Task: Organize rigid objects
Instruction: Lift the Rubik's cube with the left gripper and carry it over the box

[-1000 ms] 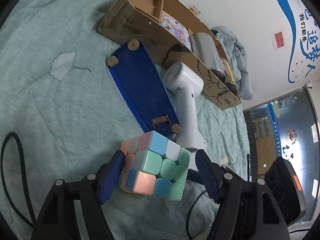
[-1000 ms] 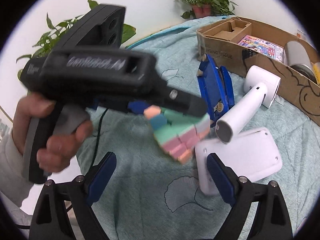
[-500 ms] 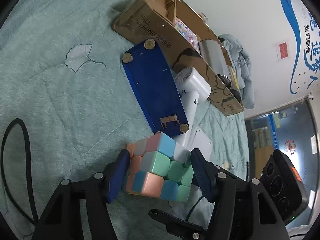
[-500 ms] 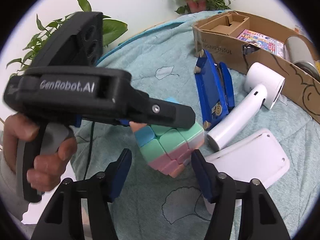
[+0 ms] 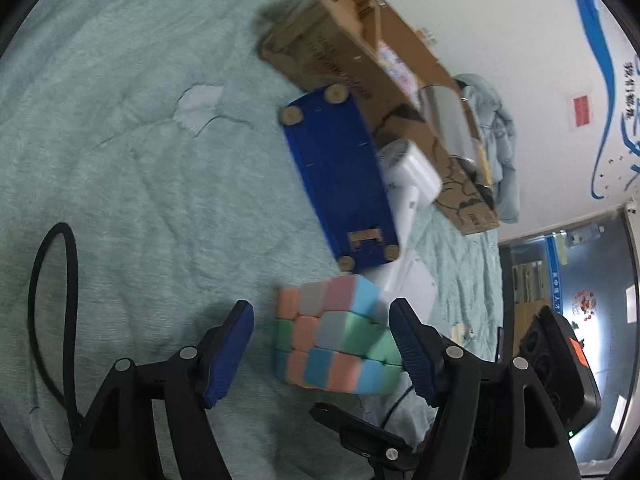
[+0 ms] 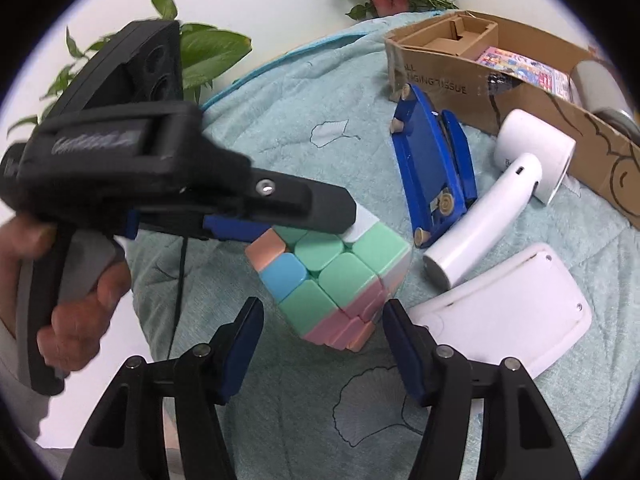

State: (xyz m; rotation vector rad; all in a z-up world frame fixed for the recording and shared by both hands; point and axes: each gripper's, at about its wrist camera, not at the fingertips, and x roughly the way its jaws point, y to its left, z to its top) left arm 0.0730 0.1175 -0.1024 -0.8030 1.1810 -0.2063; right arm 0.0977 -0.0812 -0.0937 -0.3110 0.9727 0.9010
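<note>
Puzzle cube [image 5: 336, 340] on green blanket [image 5: 140, 160], between left gripper [image 5: 320, 346] jaws now opening, left pad clear. Right gripper [image 6: 322, 346] jaws apart, flanking cube, not pressing. Square pads on flat faces before closing; then carry toward cardboard box [image 6: 516, 64].

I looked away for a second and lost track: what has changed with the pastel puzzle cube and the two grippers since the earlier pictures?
The pastel puzzle cube, clamped in the left gripper a second ago, now sits between its opening jaws with a gap at one pad. The right gripper has narrowed and moved up to the cube, not yet gripping it. The blue board, white fan and cardboard box stayed put.
</note>
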